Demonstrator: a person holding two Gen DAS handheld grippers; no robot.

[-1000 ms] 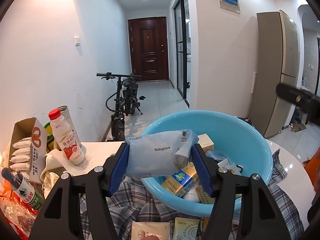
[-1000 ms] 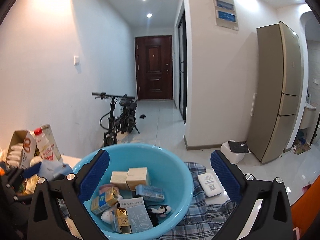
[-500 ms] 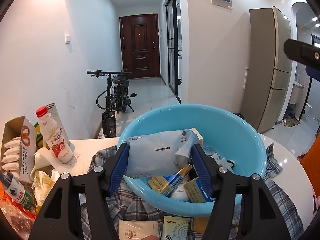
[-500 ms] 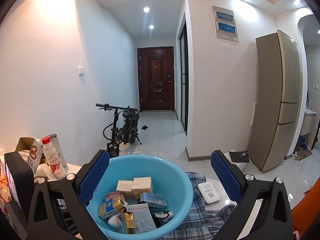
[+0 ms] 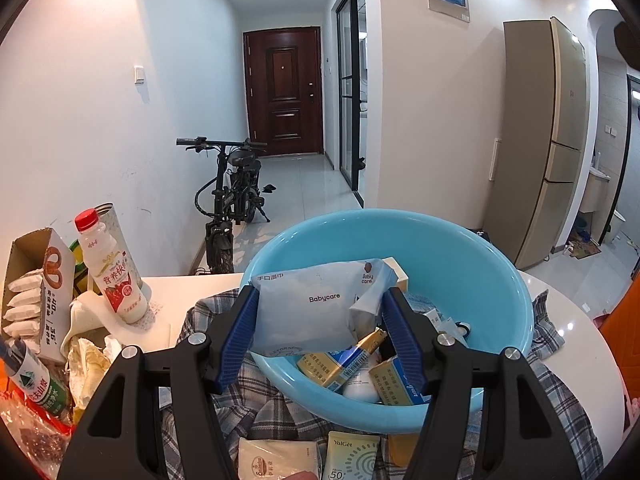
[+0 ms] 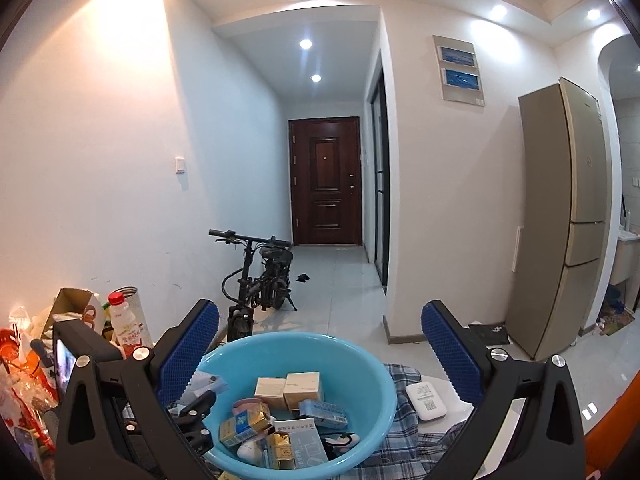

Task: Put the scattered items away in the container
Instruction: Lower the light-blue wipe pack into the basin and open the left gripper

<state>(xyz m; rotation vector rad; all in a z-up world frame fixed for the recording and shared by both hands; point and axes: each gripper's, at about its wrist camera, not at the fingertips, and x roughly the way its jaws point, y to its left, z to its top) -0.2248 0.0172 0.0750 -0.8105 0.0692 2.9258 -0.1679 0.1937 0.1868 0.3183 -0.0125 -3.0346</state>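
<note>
Left wrist view: the soft pale-blue Babycare wet-wipe pack (image 5: pixel 308 312) is pinched between the blue-padded jaws of the left gripper (image 5: pixel 316 334), held over the near rim of the round light-blue plastic basin (image 5: pixel 472 252), with its right end crumpled against the right pad. The likely trouble from here is a release too near the rim: the floppy pack could drape over the edge and slide onto the checked grey cloth (image 5: pixel 272 412) instead of dropping among the small boxes and tubes inside. Its slack wrapper might also cling to a pad as the jaws part. Carrying it further over the basin's middle looks the safer course. Two flat sachets, a white one (image 5: pixel 276 458) and a pale green one marked YaLGet (image 5: pixel 352 456), lie on the cloth just in front of the basin, not yet collected. The right gripper (image 6: pixel 320 354) hangs above the basin's far side with jaws spread wide and nothing between them. A white pocket device (image 6: pixel 426 402) rests on the counter beside the basin.
</note>
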